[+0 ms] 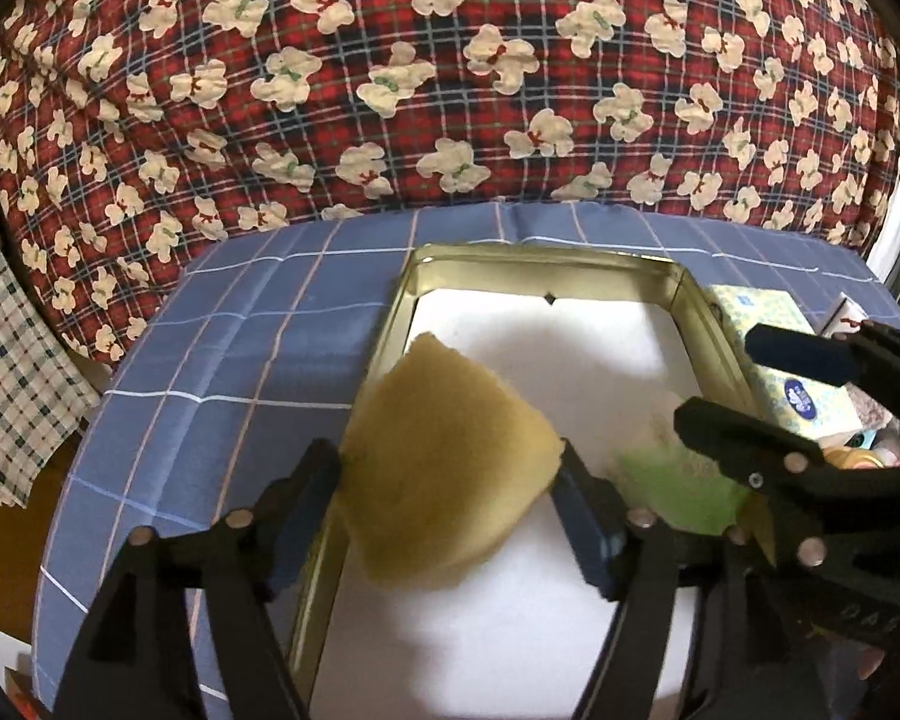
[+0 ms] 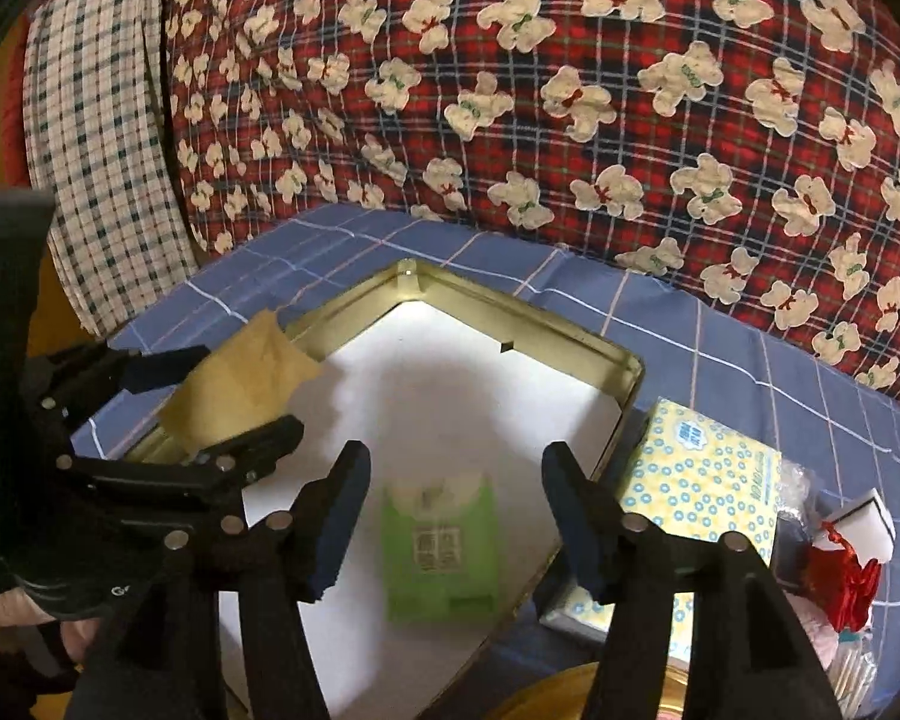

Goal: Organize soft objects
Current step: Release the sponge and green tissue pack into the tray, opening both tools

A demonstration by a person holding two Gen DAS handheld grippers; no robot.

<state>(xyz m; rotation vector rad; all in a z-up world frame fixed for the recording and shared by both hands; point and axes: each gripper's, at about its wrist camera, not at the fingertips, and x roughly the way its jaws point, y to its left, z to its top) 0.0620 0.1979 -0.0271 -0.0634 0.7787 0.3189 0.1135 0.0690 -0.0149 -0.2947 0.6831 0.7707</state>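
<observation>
My left gripper (image 1: 450, 480) is shut on a yellow sponge (image 1: 444, 450) and holds it over the left rim of a gold metal tin (image 1: 546, 258) with a white floor. The sponge also shows in the right wrist view (image 2: 240, 384). My right gripper (image 2: 456, 516) is open and empty above a green tissue pack (image 2: 444, 546) that lies on the tin's floor (image 2: 450, 372). The green pack shows blurred in the left wrist view (image 1: 672, 486), behind the right gripper's fingers (image 1: 750, 432).
The tin sits on a blue checked sheet (image 1: 240, 360). A yellow patterned tissue pack (image 2: 702, 480) lies just right of the tin, with a red tassel (image 2: 846, 582) and small items beyond. A red bear-print quilt (image 1: 450, 90) rises behind, a checked cloth (image 2: 96, 120) at the left.
</observation>
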